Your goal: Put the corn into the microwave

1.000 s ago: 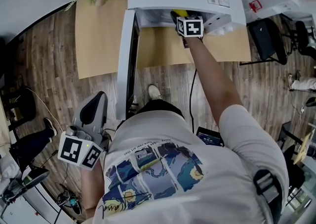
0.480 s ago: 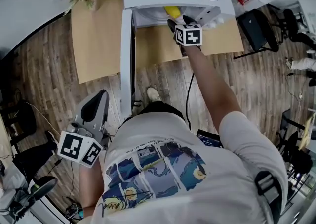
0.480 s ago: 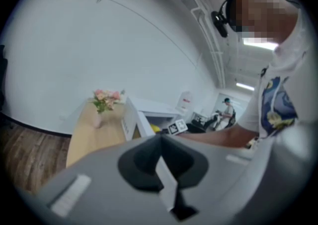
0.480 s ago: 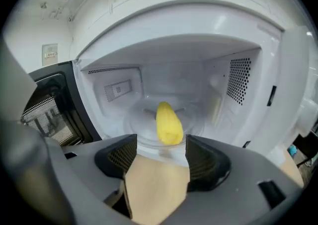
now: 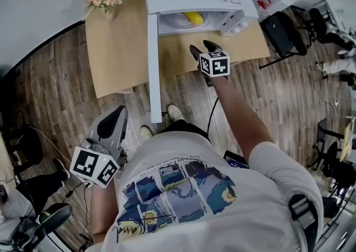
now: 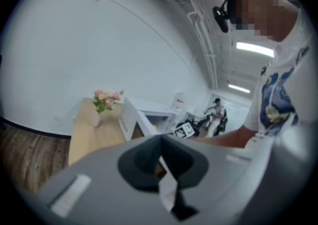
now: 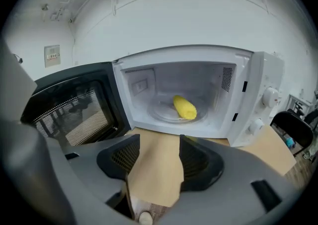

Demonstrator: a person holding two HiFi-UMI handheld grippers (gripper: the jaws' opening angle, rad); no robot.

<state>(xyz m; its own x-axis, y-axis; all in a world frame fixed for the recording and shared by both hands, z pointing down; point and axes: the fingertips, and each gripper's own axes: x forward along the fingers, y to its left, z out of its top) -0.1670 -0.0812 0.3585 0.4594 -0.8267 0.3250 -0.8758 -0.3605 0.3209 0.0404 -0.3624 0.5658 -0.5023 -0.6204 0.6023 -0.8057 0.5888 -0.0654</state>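
**One corn [image 7: 185, 108] inside one open microwave [image 7: 258, 95]**

The corn lies in the cavity, and the door [image 7: 69, 107] is swung wide. From the head view the microwave's roof hides most of it. There are two grippers. The right hand-held gripper [image 7: 158, 155] is spread and empty above the surface [image 5: 117, 50]. The left hand-held gripper [image 6: 160, 158] seems pressed together and empty.

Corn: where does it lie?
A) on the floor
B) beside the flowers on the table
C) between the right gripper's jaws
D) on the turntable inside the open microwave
D: the right gripper view shows the corn on the turntable inside the open microwave; the right gripper has its jaws apart, empty.
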